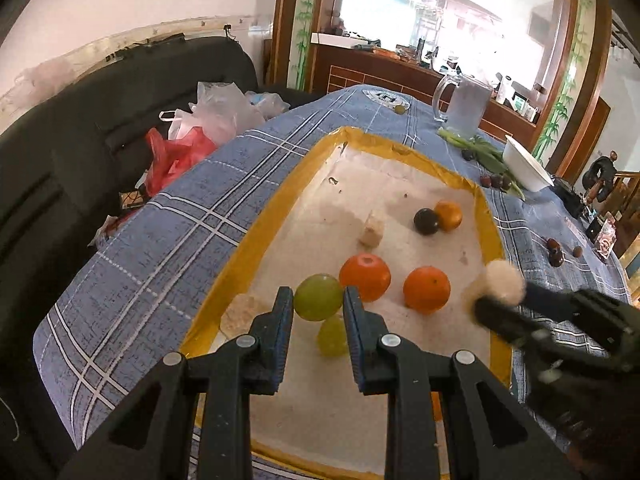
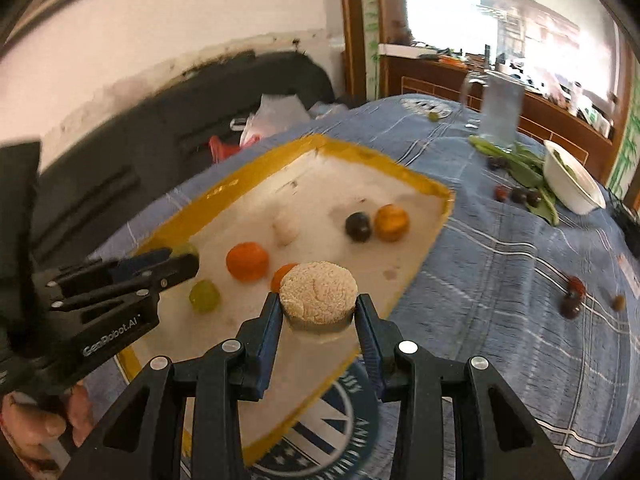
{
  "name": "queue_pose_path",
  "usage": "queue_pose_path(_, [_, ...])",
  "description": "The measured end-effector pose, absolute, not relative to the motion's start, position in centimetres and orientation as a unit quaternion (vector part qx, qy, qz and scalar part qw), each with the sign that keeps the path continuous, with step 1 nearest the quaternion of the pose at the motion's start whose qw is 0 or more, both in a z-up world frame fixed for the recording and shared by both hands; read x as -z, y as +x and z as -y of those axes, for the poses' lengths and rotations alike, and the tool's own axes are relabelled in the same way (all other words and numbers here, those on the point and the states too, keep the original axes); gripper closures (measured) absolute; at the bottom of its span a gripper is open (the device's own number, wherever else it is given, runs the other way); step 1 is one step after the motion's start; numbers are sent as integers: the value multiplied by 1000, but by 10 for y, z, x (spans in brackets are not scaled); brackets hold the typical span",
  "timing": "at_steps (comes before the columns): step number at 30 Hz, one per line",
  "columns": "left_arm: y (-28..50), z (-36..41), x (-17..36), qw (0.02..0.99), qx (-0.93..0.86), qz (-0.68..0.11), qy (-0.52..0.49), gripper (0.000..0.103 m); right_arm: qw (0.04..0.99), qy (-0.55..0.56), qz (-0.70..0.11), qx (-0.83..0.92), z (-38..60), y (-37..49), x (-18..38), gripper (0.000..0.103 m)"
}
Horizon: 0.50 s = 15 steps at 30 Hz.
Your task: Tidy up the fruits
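A white tray with a yellow taped rim lies on the blue checked cloth. My left gripper is shut on a round green fruit, lifted slightly over the tray's near left part. A second green fruit lies just below it. Two oranges sit mid-tray; a dark plum and a small orange lie at the far right. My right gripper is shut on a round beige cake above the tray's right edge.
A beige lump lies mid-tray and another by the left rim. A glass mug, green leaves and a white bowl stand at the far right. Small dark fruits dot the cloth. Plastic bags rest on a black sofa.
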State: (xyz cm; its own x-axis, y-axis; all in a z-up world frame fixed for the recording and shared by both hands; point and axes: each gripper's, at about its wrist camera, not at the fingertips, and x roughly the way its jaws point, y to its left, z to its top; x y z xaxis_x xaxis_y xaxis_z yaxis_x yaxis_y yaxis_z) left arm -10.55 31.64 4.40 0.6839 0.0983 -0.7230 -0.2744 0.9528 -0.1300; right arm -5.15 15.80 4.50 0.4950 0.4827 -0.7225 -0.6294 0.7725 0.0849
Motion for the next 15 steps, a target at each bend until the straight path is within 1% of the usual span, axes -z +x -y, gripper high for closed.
queue_pose_path(3, [-104,-317,-44,910,-103,-384,-119,77,854,-107,-396,-320,-168,-47,-35,62])
queue_pose_path(4, [-104,-317,-44,910,-103,-385,-118,75,855,-109,-397,-316,-168,-46,-32,62])
queue_pose_path(5, [-105,-317,-45,910,-105,-384,-118,65,856,-110,-396,-314,-169,-46,-30,62])
queue_pose_path(6, [-106,-318,-46,911,-108,-380,-119,53,856,-110,-397,-313,-170,-47,-30,61])
queue_pose_path(8, [-110,-320,-51,915,-115,-369,-119,44,856,-108,-395,-314,-170,-47,-29,61])
queue_pose_path(9, [-111,-319,-53,916,-118,-365,-120,42,857,-107,-394,-314,-171,-47,-31,61])
queue_pose_path(10, [-111,-320,-55,917,-118,-363,-120,41,858,-103,-391,-316,-170,-47,-32,59])
queue_pose_path(12, [-112,-317,-59,918,-115,-360,-118,34,861,-98,-385,-318,-169,-50,-36,53])
queue_pose_path(15, [-112,-309,-63,921,-120,-357,-105,34,867,-89,-374,-317,-161,-57,-43,52])
